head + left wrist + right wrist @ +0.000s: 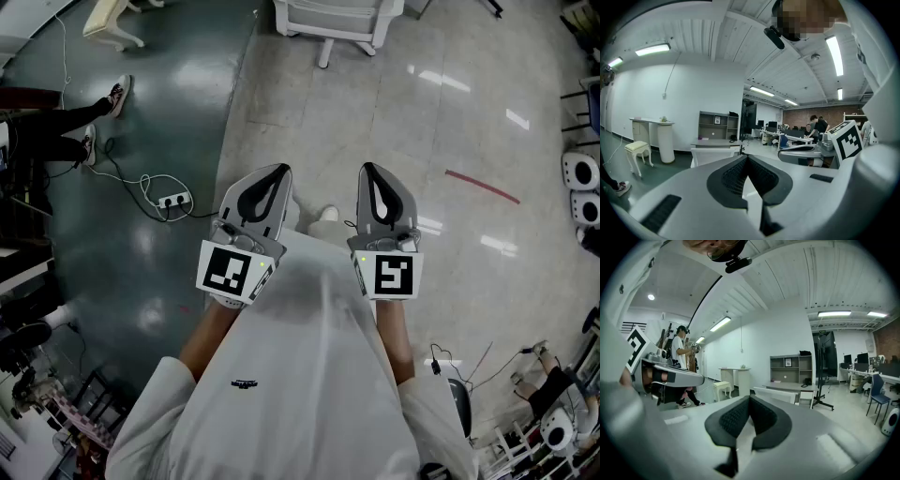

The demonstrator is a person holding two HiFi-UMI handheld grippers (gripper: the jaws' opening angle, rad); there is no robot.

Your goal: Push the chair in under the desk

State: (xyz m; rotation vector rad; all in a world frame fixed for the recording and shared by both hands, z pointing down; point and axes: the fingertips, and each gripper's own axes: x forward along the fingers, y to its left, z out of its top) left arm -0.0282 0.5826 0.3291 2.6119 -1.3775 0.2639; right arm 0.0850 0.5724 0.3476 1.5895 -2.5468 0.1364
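A white chair stands on the floor well ahead of me, at the top edge of the head view. Its back also shows low and ahead as the chair and chair, with a grey desk, desk just behind it. I hold both grippers close to my chest, side by side, pointing forward. My left gripper is shut with nothing in it. My right gripper is also shut and holds nothing. Both are far from the chair.
A power strip with a looping cable lies on the dark floor to the left. A seated person's legs reach in from the left edge. A cream stool stands far left, a red floor mark right, white machines at the right edge.
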